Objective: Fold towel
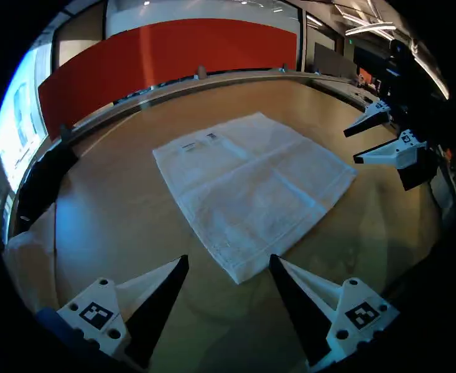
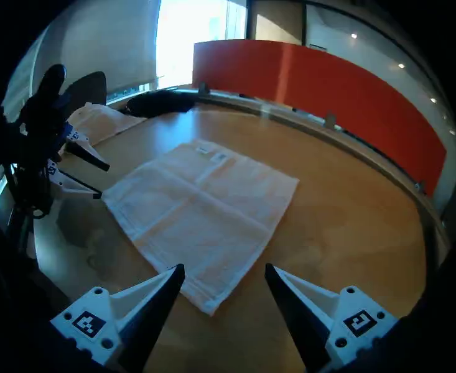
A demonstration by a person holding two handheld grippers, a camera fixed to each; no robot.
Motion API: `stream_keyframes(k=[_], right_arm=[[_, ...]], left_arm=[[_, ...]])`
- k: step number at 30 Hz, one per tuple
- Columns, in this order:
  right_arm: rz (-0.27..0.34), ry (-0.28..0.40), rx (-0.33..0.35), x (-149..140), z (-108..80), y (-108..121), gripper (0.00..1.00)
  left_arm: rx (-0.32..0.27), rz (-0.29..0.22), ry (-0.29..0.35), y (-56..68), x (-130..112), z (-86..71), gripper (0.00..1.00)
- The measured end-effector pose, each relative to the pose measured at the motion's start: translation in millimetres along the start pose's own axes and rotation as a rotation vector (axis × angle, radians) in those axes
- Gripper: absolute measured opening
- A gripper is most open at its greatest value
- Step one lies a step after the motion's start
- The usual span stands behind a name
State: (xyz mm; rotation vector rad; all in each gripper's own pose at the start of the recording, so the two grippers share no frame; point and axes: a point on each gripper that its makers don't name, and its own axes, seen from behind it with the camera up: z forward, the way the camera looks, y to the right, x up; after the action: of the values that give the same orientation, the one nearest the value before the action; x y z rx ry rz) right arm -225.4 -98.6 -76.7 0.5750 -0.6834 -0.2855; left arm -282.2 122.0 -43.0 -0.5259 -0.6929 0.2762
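Observation:
A white towel (image 1: 252, 186) lies spread flat on the wooden table (image 1: 122, 205), with a small label near its far edge. My left gripper (image 1: 228, 264) stands open just short of the towel's near corner, nothing between its fingers. In the right gripper view the same towel (image 2: 200, 208) lies flat, and my right gripper (image 2: 224, 270) is open above its near corner, empty. The right gripper (image 1: 356, 146) also appears at the right of the left gripper view, beside the towel's edge. The left gripper (image 2: 103, 181) appears at the left of the right gripper view, by the towel's corner.
A red partition (image 1: 165, 56) runs along the table's far edge. More folded white cloth (image 2: 100, 121) and a dark object (image 2: 162, 99) lie at the table's end near the window. A dark shape (image 1: 44, 177) and white cloth (image 1: 28, 261) sit at the left.

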Motion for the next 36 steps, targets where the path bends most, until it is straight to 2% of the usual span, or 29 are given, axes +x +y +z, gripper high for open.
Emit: stream_keyframes(k=[8,17,25,30,36], right_arm=[[-0.002,-0.06,0.029,-25,11.8,-8,0.99],[-0.009,-0.094,0.044,-39,12.7,-9,0.98],[-0.003,-0.107,0.072,-44,14.0,-14,0.94],[-0.006,-0.108,0.085,-44,14.2,-15,0.89],[-0.017,-0.104,0.1,-43,14.5,-19,0.75]], left_arm=[[-0.031,0.003,-0.047,10.9,-14,9.4,0.96],[-0.034,0.001,-0.051,12.3,-16,12.2,0.96],[-0.033,0.003,-0.051,12.4,-16,12.5,0.96],[-0.032,0.004,-0.053,13.2,-16,13.1,0.96],[-0.029,-0.002,-0.059,14.8,-15,13.5,0.95]])
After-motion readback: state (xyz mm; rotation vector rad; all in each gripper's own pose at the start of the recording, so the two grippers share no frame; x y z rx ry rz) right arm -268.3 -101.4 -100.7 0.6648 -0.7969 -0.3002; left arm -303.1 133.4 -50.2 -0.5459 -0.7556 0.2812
